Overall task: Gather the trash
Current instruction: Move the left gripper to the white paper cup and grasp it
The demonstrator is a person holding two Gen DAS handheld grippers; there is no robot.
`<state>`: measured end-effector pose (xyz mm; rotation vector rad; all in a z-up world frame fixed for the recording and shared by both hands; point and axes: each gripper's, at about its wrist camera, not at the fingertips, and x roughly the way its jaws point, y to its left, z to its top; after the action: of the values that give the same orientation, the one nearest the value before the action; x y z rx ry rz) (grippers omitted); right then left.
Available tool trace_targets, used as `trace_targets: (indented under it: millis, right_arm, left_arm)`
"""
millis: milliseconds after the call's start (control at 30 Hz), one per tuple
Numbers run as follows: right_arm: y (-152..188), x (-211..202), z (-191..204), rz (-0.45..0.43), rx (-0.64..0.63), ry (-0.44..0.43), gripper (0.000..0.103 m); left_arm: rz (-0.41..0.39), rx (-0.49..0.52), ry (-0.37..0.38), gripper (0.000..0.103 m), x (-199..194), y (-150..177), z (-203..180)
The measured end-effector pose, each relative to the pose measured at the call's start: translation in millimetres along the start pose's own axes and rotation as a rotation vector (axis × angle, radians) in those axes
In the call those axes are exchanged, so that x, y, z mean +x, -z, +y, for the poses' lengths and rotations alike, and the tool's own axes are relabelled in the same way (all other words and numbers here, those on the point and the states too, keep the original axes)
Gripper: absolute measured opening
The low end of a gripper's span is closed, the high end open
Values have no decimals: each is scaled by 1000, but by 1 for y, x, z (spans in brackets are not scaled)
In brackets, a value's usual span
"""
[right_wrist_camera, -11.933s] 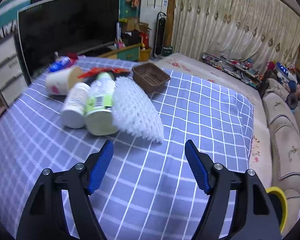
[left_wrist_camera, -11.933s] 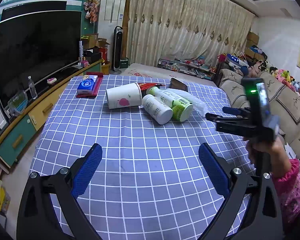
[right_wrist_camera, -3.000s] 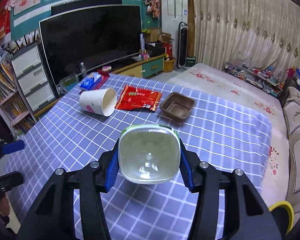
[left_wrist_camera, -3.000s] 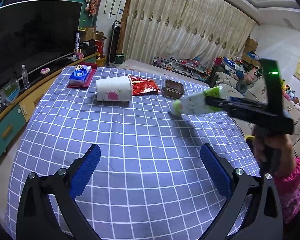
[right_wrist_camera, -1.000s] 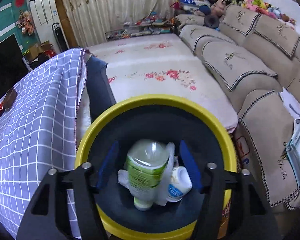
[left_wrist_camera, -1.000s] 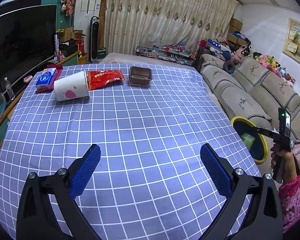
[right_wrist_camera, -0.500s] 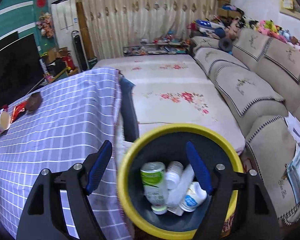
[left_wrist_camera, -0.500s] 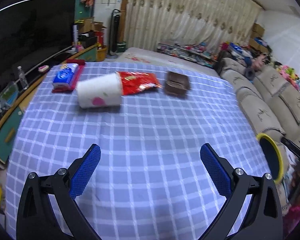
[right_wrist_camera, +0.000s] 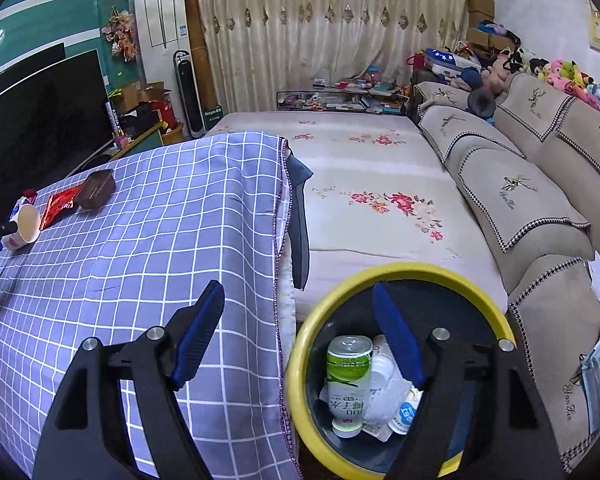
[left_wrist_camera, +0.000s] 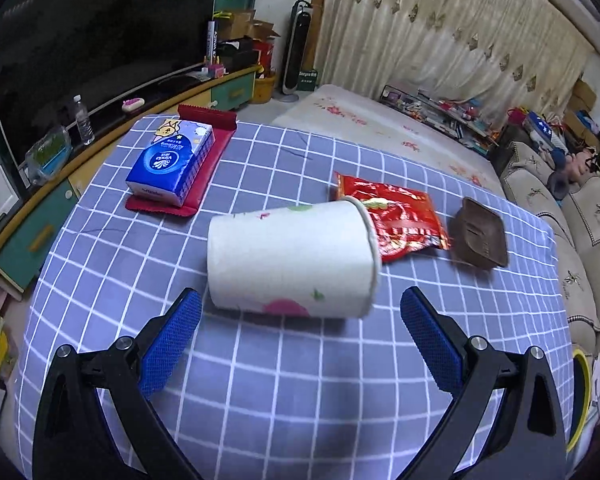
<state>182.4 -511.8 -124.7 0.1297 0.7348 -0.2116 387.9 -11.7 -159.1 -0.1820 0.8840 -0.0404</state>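
Left gripper [left_wrist_camera: 300, 332] nearer cup [left_wrist_camera: 292, 264], agape; right gripper [right_wrist_camera: 300, 336] empty above bin [right_wrist_camera: 404, 276].

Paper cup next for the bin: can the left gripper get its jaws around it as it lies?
Probably yes. The paper cup lies on its side just ahead of the open left gripper, with nothing between them.

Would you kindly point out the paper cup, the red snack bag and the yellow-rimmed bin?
paper cup [left_wrist_camera: 288, 260], left wrist view, on its side wall.
red snack bag [left_wrist_camera: 400, 216], left wrist view, mid-wrapper.
yellow-rimmed bin [right_wrist_camera: 300, 344], right wrist view, left rim.
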Motion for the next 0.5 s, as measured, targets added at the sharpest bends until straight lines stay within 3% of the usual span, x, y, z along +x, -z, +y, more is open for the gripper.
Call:
trace_targets:
  millis: [267,500]
  right_arm:
    - [-1,11,10,17,-14,-18,72]
    - [-2,17,20,26,-33,-28,72]
  left_arm:
    - [6,48,-12,98,21,-12,-11]
    - [37,-3,-38,98,40,-20,3]
